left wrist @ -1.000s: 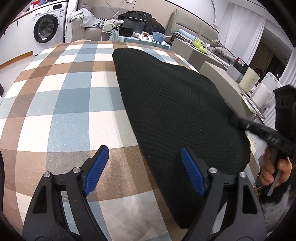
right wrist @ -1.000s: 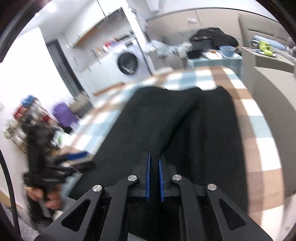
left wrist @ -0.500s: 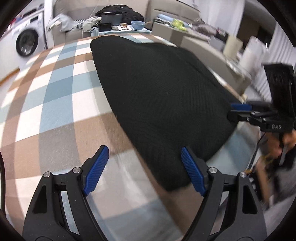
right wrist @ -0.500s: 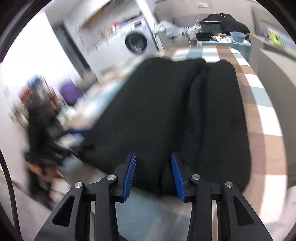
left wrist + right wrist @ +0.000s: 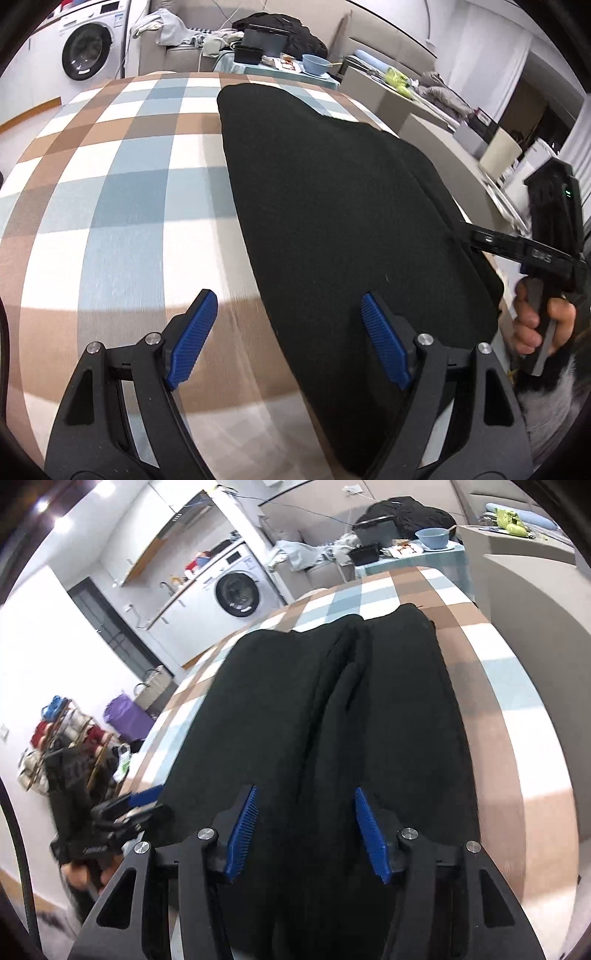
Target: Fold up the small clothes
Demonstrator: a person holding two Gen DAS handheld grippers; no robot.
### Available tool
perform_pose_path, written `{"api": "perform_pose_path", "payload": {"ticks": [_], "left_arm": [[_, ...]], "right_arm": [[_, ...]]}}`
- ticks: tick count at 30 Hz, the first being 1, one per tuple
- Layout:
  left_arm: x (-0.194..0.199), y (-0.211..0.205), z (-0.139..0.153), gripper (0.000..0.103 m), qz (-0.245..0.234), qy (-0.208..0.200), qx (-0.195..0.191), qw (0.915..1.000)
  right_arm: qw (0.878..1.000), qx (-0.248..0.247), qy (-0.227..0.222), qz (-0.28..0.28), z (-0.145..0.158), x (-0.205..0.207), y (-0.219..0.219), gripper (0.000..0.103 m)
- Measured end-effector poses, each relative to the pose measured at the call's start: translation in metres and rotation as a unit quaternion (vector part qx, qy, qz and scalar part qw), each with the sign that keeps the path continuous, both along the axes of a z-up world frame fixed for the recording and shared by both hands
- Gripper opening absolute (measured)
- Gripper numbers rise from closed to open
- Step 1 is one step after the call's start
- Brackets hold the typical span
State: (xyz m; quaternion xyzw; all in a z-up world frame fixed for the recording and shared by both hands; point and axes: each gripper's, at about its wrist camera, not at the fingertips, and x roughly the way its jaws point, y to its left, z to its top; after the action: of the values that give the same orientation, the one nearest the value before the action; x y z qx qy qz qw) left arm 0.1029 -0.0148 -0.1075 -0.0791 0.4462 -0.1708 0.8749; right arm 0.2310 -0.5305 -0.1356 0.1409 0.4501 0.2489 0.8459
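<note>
Your right gripper has just been opening, jaws spread above the black knitted garment on the checked tablecloth, pinching nothing. Your left gripper gapes wide over its near edge; the near hem is cut off behind the fingers.

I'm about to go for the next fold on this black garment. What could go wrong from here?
1. The black garment has a raised ridge down its middle; folding over it may lock in a crease.
2. Its near end lies at the edge of the checked tablecloth, so a tug might drag it off.
3. The right gripper, whose jaws have just been opening, may snag the knit.
</note>
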Motion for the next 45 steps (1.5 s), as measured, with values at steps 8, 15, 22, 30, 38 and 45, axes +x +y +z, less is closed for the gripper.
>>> {"api": "perform_pose_path", "payload": {"ticks": [8, 15, 22, 30, 38, 45], "left_arm": [[0.016, 0.002, 0.009, 0.078, 0.008, -0.008, 0.0, 0.9999], [0.028, -0.01, 0.003, 0.078, 0.001, 0.001, -0.005, 1.0], [0.044, -0.029, -0.005, 0.073, -0.012, 0.01, -0.016, 0.9998], [0.057, -0.022, -0.004, 0.009, 0.011, 0.003, -0.058, 0.9982], [0.033, 0.023, -0.002, 0.008, 0.046, -0.014, -0.043, 0.9979], [0.011, 0.061, 0.0, 0.008, 0.079, -0.022, -0.013, 0.9965]], "right_arm": [[0.998, -0.046, -0.02, 0.029, 0.016, 0.039, 0.034, 0.011], [0.991, -0.117, -0.052, -0.03, 0.033, 0.025, -0.002, 0.012], [0.994, -0.094, -0.014, -0.044, 0.017, 0.015, -0.025, 0.045], [0.997, -0.077, 0.007, -0.017, 0.003, -0.029, -0.035, 0.045], [0.998, -0.031, 0.036, 0.027, -0.011, -0.032, -0.008, 0.045], [0.999, -0.007, 0.019, 0.05, -0.001, -0.017, 0.019, 0.045]]}}
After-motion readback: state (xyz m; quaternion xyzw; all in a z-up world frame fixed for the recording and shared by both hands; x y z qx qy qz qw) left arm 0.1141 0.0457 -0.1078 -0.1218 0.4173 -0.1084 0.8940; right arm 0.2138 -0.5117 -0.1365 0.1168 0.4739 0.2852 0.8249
